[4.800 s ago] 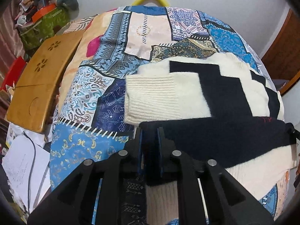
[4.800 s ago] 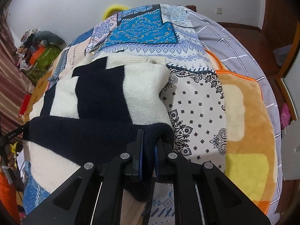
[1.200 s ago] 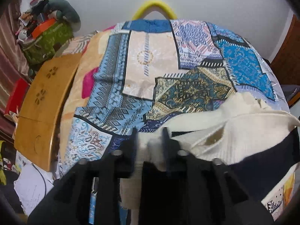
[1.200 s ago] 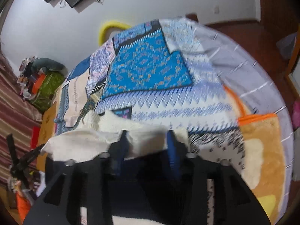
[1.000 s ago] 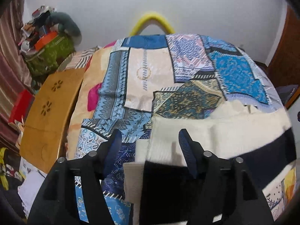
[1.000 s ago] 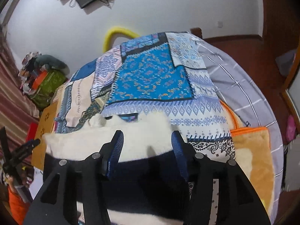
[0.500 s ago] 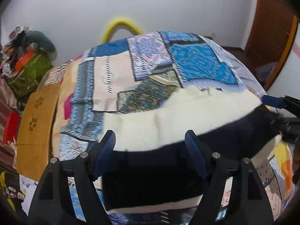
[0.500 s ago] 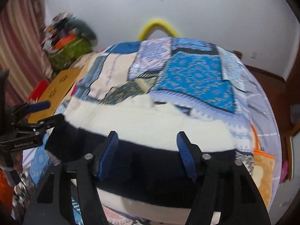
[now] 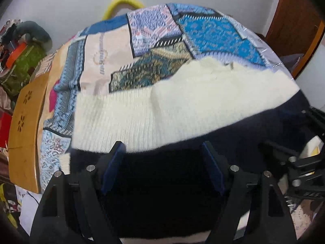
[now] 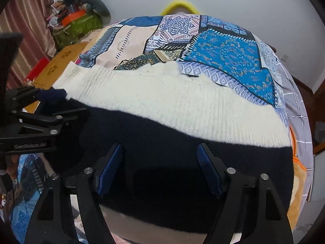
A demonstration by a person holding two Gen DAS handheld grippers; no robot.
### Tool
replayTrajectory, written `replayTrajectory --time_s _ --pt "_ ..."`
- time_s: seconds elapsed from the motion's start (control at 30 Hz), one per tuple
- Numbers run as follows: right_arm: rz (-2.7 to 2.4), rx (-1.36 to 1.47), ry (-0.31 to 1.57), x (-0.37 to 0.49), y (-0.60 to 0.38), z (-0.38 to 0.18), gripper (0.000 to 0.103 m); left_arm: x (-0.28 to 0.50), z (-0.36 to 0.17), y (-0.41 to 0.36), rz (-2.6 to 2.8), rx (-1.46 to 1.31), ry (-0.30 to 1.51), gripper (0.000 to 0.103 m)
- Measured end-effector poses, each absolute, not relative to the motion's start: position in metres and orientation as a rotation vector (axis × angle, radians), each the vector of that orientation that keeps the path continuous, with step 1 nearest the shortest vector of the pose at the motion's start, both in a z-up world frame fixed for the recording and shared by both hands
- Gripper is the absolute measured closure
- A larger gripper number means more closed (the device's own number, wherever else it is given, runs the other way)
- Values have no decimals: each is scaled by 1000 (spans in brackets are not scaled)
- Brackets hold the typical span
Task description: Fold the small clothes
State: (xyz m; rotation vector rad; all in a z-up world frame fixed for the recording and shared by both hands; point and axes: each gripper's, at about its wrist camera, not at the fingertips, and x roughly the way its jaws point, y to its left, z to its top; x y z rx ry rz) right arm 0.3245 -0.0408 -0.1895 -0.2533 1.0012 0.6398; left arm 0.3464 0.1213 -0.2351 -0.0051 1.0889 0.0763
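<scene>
So both grippers sit over the sweater (image 9: 182,105) right now, and neither one has hold of it. The left gripper (image 9: 162,156) has its blue pads (image 9: 112,164) spread wide and still opening, with the dark navy band of the knit showing in the gap between them, pads not pressing on anything. Same deal with the right gripper (image 10: 160,158): jaws wide apart and opening, navy wool lying under the gap, nothing pinched.

The sweater itself lies flat on the patchwork bedspread (image 10: 223,46), folded so a cream ribbed strip runs across the far side and the navy part is nearest the cameras, with another bit of cream peeking out along the near edge. From the right wrist view the left gripper shows off at the left edge of the sweater. A wooden board (image 9: 24,126) sits beside the bed on the left, and a yellow hoop (image 10: 179,5) pokes up behind the bed against the white wall.
</scene>
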Motion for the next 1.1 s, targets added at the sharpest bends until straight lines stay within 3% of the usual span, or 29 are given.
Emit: replayTrajectory --time_s 0.1,1.1 --pt "631 -248 994 323 -49 -188 26 342 -237 129 88 -20 1067 17" --pt "387 -274 1015 304 -160 -186 25 279 -233 204 313 -59 1070 17"
